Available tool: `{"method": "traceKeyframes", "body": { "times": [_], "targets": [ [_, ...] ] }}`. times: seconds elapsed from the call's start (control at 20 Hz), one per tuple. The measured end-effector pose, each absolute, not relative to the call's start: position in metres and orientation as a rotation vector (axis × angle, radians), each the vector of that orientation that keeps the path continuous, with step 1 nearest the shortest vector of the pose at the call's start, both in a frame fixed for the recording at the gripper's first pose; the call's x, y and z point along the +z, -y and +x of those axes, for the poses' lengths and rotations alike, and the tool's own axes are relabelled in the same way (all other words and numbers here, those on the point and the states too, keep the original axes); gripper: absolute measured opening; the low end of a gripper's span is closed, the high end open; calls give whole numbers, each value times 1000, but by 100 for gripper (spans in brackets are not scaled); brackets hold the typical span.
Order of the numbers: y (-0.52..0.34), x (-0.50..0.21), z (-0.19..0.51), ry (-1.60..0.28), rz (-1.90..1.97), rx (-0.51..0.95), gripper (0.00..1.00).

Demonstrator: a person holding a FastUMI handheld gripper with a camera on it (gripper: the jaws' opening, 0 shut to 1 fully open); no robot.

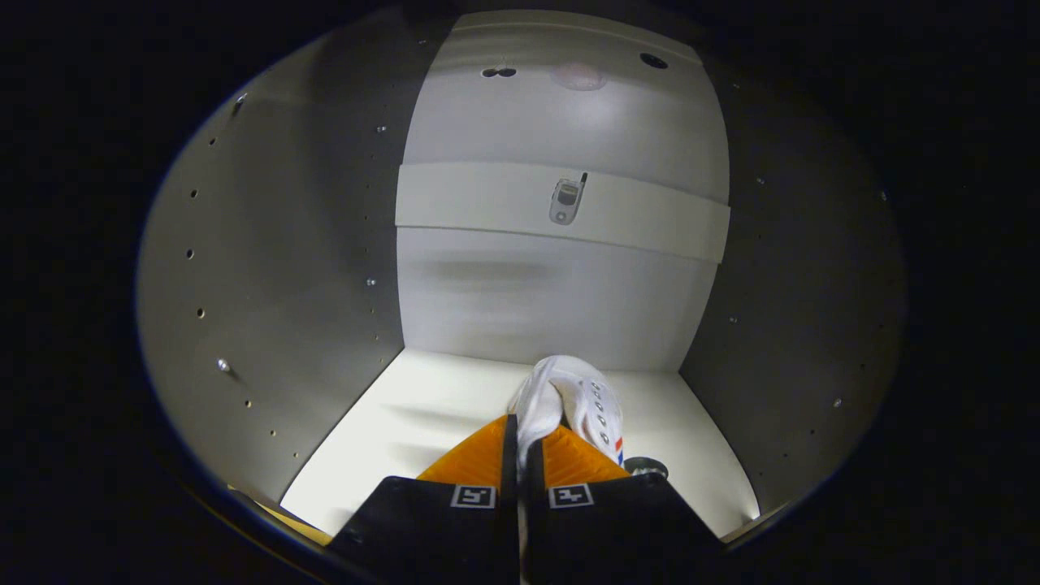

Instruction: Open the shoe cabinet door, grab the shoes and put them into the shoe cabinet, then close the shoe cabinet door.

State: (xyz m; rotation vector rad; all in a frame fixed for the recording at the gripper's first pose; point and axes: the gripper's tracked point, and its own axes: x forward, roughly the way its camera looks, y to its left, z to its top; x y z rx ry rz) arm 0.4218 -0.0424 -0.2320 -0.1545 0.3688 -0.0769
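1. The shoe (pixel 578 402) is a white lace-up sneaker, seen end-on from its back, with a row of small dark eyelets running down its right side and a little red and blue mark low on that side.
2. Its material bunches into a narrow fold where it meets the tongs (pixel 521 435), and the rest bulges out just ahead of the fingers.
3. The tongs are nearly closed, both fingers pressing on that pinched edge of the shoe with only a thin gap left between them.
4. The shoe hangs inside the shoe cabinet (pixel 268 268), just above or on the pale bottom shelf (pixel 406 431); I cannot tell whether it touches it.
5. A small dark round object (pixel 647 467) sits on the shelf just right of the fingers, too dim to make out.
6. Beyond the shoe stands the back wall, crossed by a pale horizontal rail (pixel 487 199) bearing a small metal fitting (pixel 566 199).
7. The grey side walls carry rows of small drilled holes.
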Motion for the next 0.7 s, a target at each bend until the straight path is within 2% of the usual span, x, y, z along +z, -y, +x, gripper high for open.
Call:
{"method": "traceKeyframes", "body": {
  "times": [0.05, 0.1, 0.25, 0.35, 0.4, 0.5, 0.6, 0.7],
  "targets": [
    [42, -231, 418, -372, -153, -78, 8],
    [42, -228, 417, -366, -148, -84, 19],
    [41, -223, 406, -368, -114, -84, 28],
    [39, -208, 401, -328, -96, -87, 39],
    [39, -200, 398, -309, -92, -94, 53],
    [37, -187, 388, -286, -81, -98, 63],
    [36, -175, 373, -266, -72, -104, 64],
    [29, -161, 353, -241, -58, -99, 72]
  ]
}}
